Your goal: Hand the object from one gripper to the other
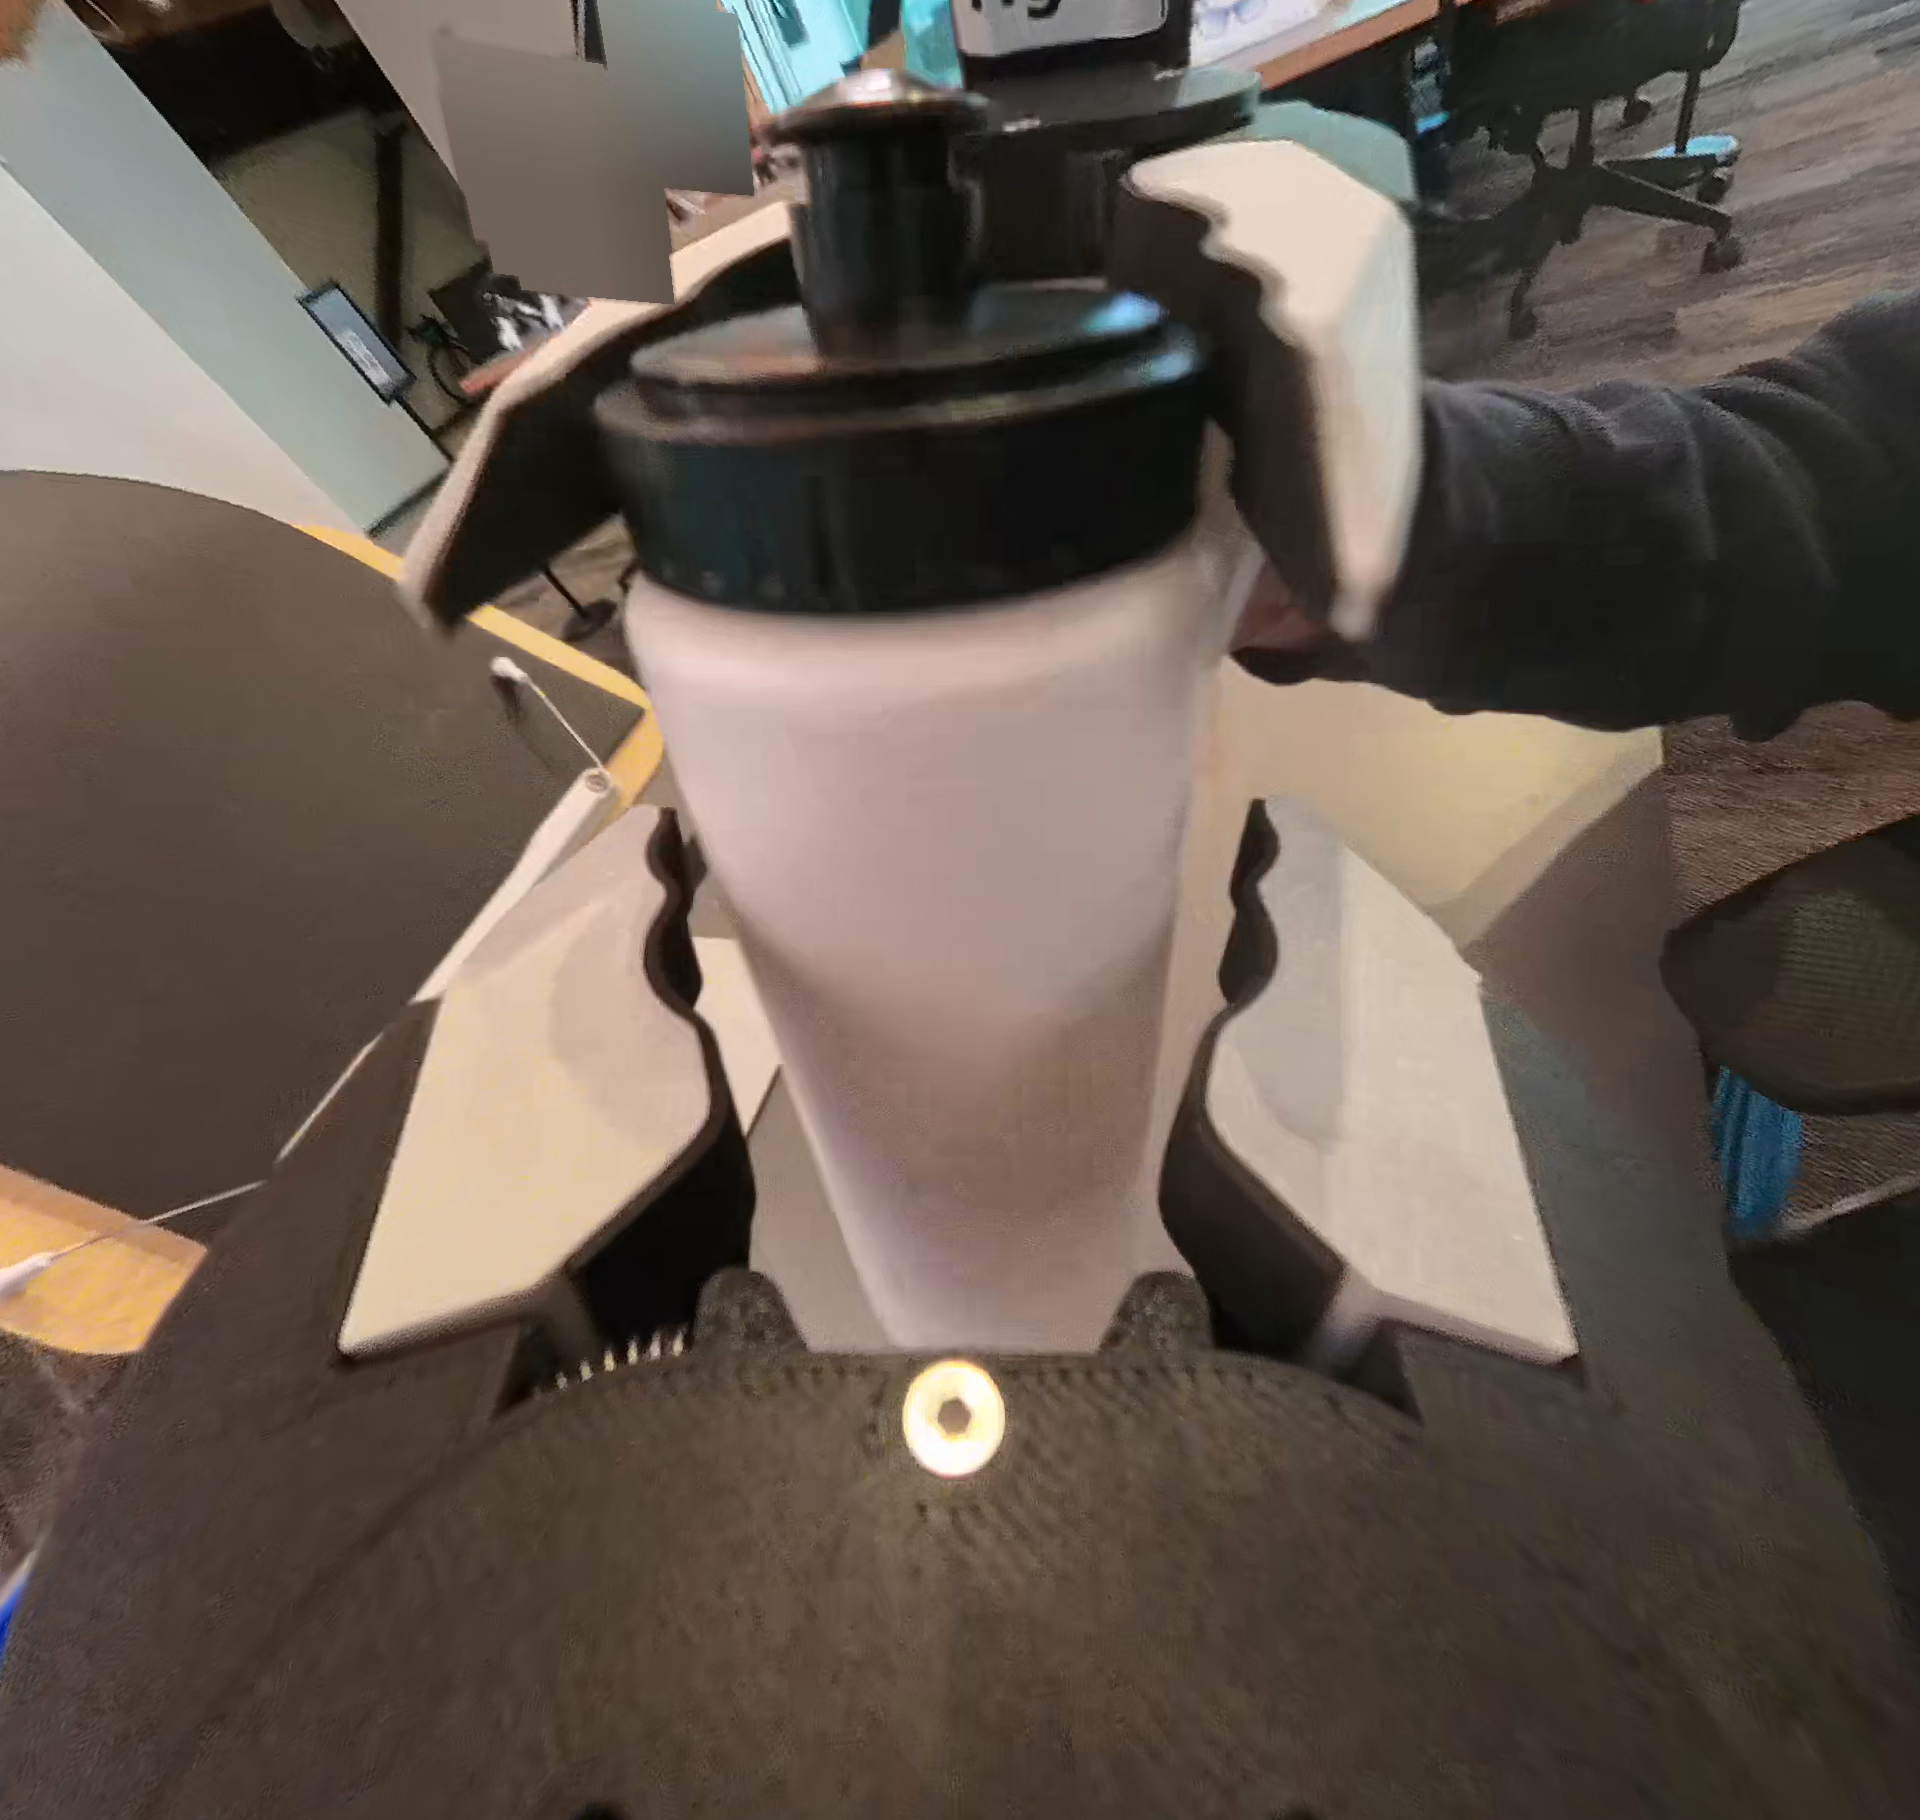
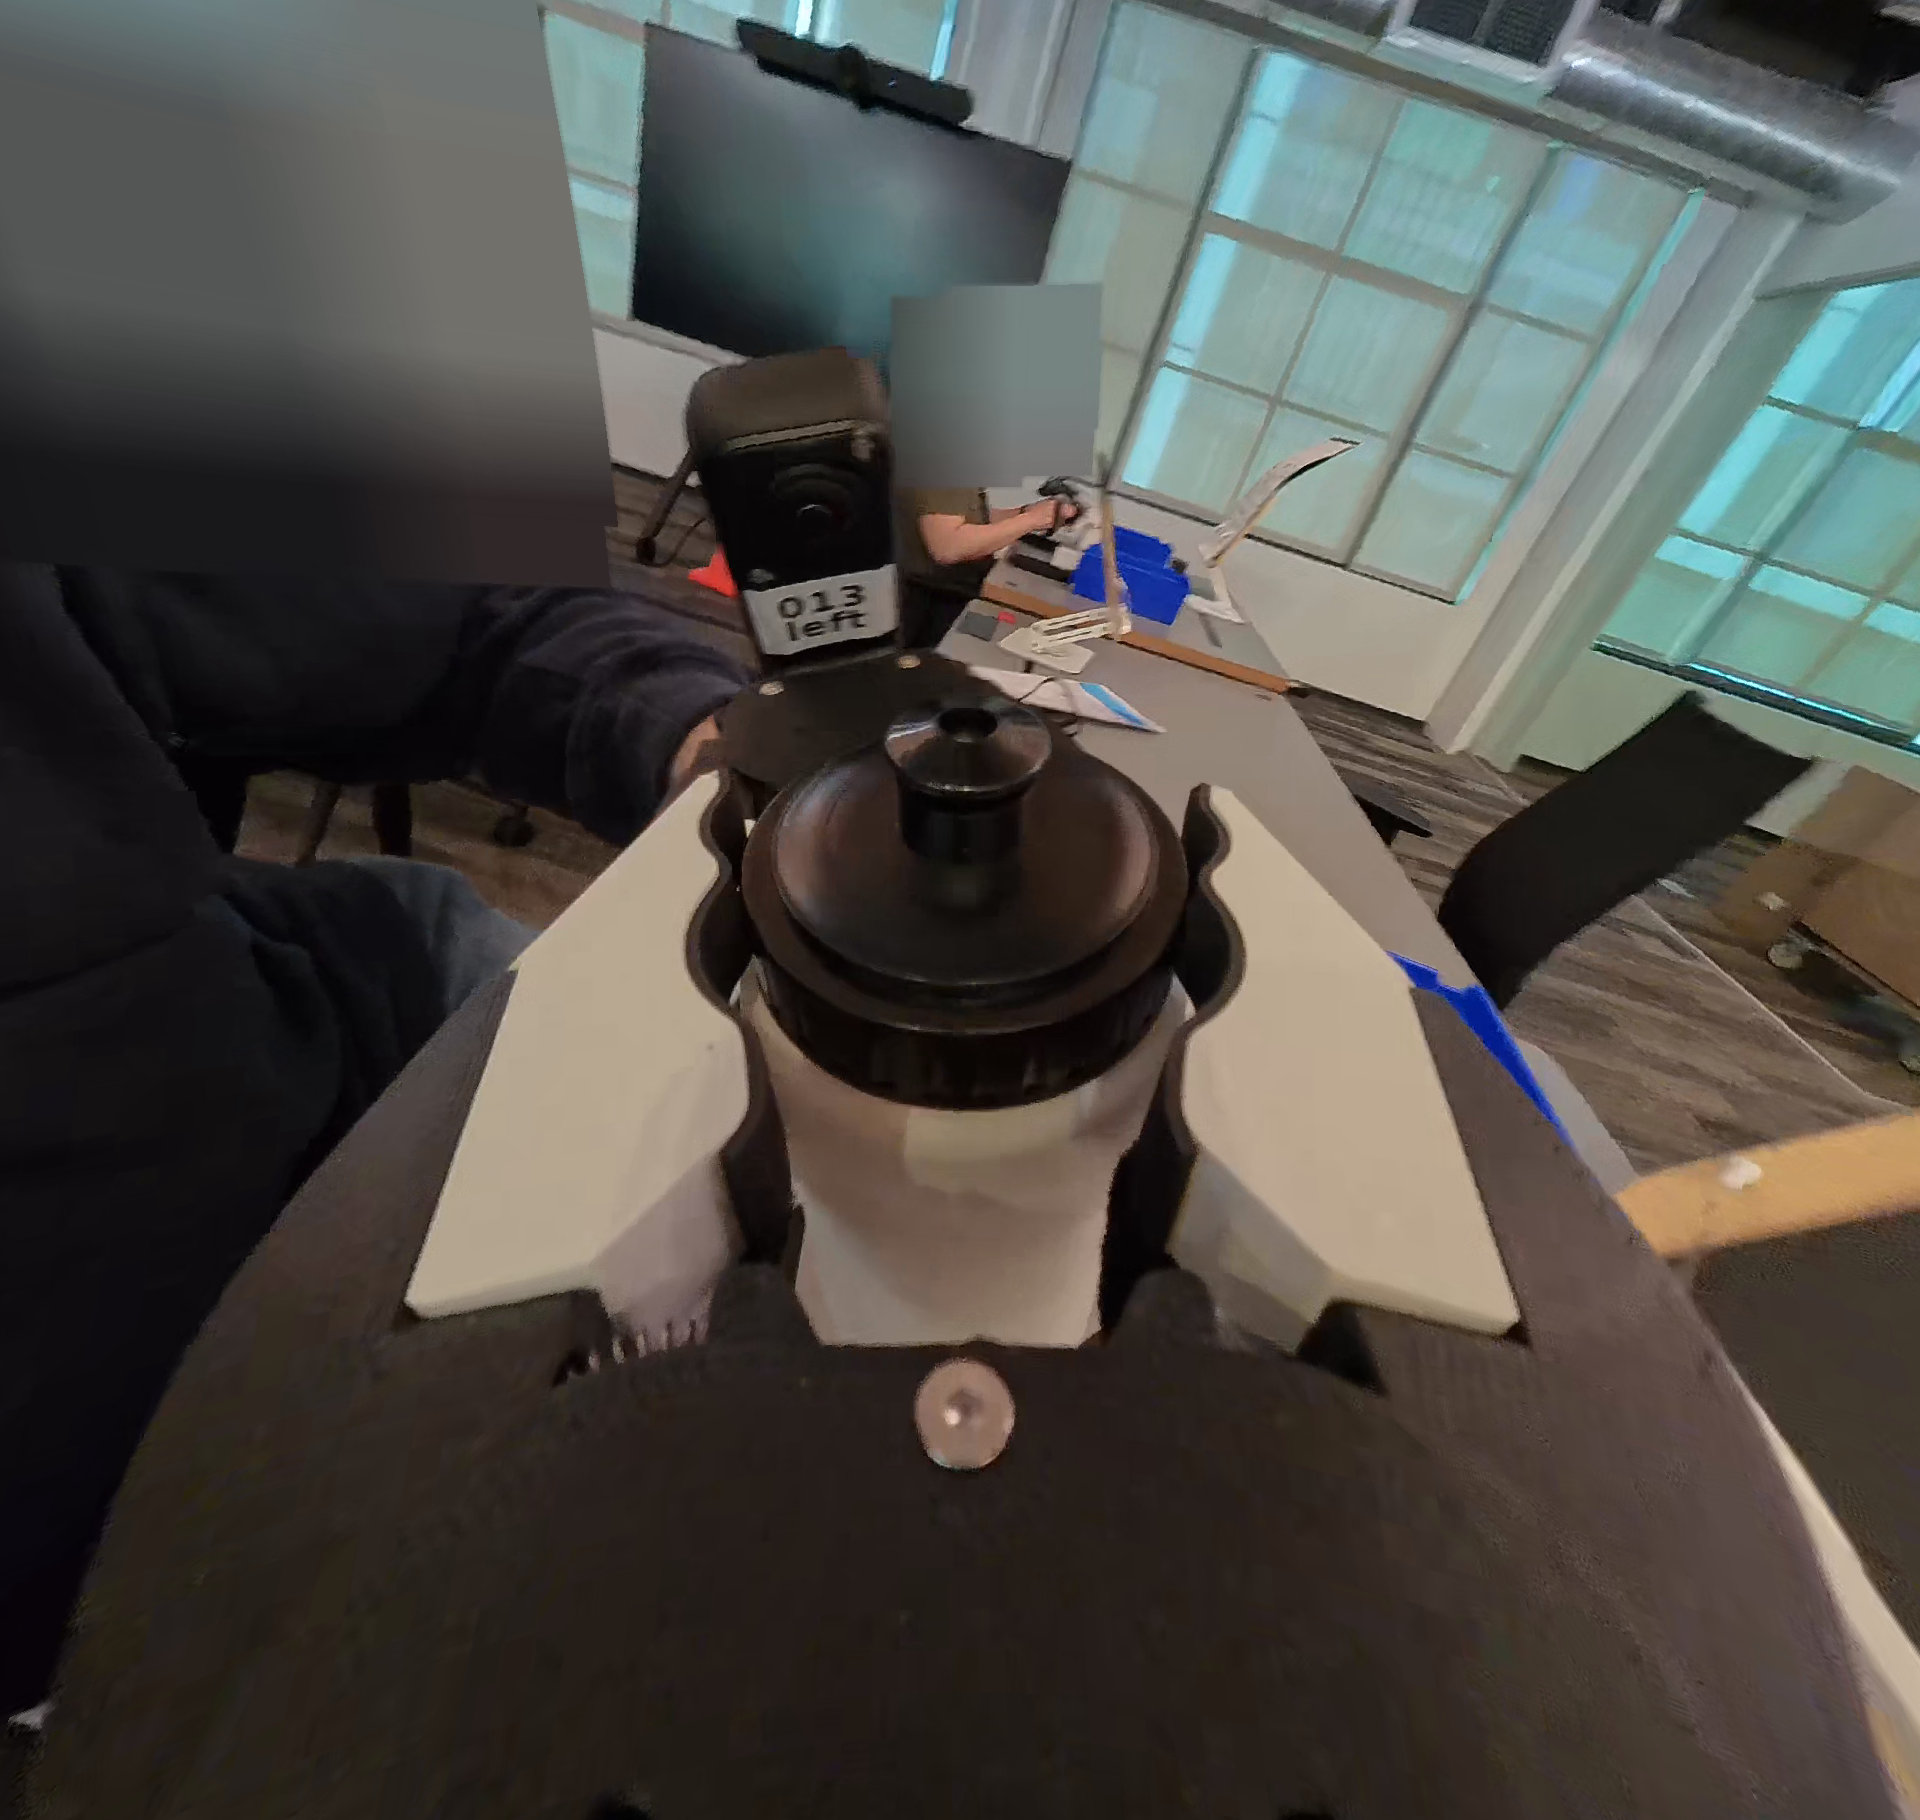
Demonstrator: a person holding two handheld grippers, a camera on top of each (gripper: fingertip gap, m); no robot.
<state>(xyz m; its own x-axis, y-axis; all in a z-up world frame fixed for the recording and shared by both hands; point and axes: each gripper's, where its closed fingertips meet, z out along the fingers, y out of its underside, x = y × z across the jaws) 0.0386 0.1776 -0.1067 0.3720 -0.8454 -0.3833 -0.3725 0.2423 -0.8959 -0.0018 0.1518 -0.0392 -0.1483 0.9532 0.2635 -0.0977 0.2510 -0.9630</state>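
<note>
In the left wrist view, the left claw (image 1: pixel 961 897) is nearest, its 2 white fingers (image 1: pixel 540 1126) with wavy black pads set on either side of the body of a white squeeze bottle (image 1: pixel 935 887). The pads sit just beside the bottle's sides, but motion blur hides whether they press on it — I cannot tell if this claw is pinching or has let go. The bottle runs away from the camera, its black screw cap (image 1: pixel 904 482) and pull spout (image 1: pixel 883 212) at the far end. There the right claw (image 1: pixel 914 440) comes in from the far side, its fingers flanking the cap and touching it at left and right. A dark sleeve (image 1: pixel 1662 523) reaches in from the right behind that claw. Below and to the left lies a dark desk (image 1: pixel 208 783) with a light wooden edge.

In the right wrist view, the right claw (image 2: pixel 961 897) has its 2 fingers closed in on the same bottle (image 2: pixel 935 1147) at the cap (image 2: pixel 961 960), the black pads cupping the ribbed rim on both sides — it pinches the bottle there. Just beyond the spout (image 2: pixel 961 762) is the left claw's body with its camera (image 2: pixel 805 492) facing back. A person in dark clothing (image 2: pixel 208 939) fills the left. Farther off stand a long grey desk (image 2: pixel 1195 752), a dark screen (image 2: pixel 831 212) and tall windows (image 2: pixel 1403 316).
</note>
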